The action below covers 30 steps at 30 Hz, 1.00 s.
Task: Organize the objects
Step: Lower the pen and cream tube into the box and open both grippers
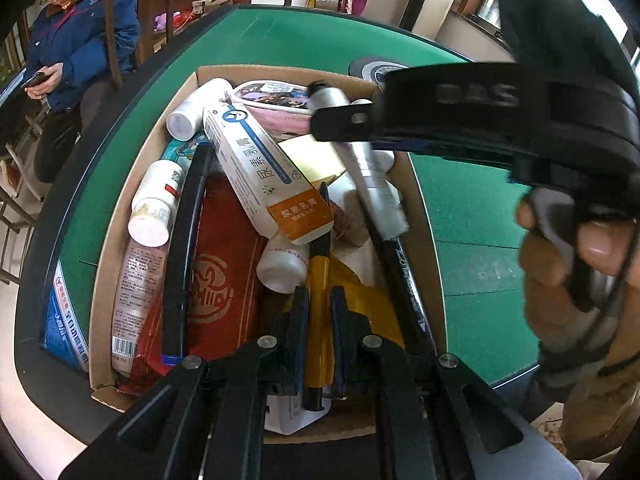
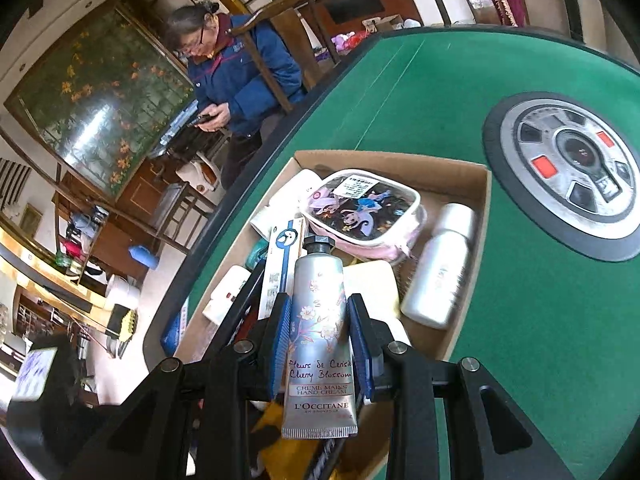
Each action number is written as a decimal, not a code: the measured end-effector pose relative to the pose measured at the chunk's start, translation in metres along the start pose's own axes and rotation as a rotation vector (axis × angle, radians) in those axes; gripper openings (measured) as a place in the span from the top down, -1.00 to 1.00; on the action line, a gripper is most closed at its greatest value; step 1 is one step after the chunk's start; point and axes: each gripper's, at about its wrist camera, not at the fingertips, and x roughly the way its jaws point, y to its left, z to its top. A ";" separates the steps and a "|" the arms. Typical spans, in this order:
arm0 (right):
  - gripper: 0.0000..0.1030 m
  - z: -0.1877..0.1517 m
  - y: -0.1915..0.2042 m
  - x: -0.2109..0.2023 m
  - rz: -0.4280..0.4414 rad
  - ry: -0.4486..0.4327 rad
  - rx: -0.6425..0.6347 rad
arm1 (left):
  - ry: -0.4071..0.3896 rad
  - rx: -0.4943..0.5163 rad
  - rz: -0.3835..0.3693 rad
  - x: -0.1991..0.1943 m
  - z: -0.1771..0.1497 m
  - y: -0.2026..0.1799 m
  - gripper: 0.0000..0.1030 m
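An open cardboard box [image 1: 120,216] [image 2: 485,216] full of toiletries sits on the green table. My left gripper [image 1: 319,300] hangs low over the box's near end, shut on a yellow pen with black ends [image 1: 319,272] that lies along its fingers. My right gripper [image 2: 319,308] is shut on a silver cherry-blossom hand cream tube [image 2: 320,320], cap pointing forward. In the left wrist view the tube [image 1: 360,152] hangs tilted above the box's right side. One black finger [image 1: 340,120] of the right gripper shows at its top.
In the box lie a white ointment carton [image 1: 260,168], white bottles [image 1: 154,204], a cartoon pouch [image 2: 360,204], a red packet [image 1: 224,280] and a silver bottle [image 2: 436,272]. A round dial [image 2: 568,168] is set in the table. A person with a phone [image 2: 232,72] sits at the far left edge.
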 end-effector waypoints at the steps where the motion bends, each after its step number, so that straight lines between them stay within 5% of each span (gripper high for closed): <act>1: 0.40 0.001 0.000 0.004 0.000 0.007 0.006 | 0.000 0.001 0.002 0.000 0.000 0.000 0.80; 22: 0.30 0.002 -0.007 -0.013 -0.060 -0.033 -0.004 | 0.004 0.023 0.069 0.000 -0.002 -0.008 0.77; 30: -0.53 -0.020 -0.018 -0.060 -0.122 -0.019 -0.037 | 0.027 0.027 0.108 0.000 -0.001 -0.011 0.60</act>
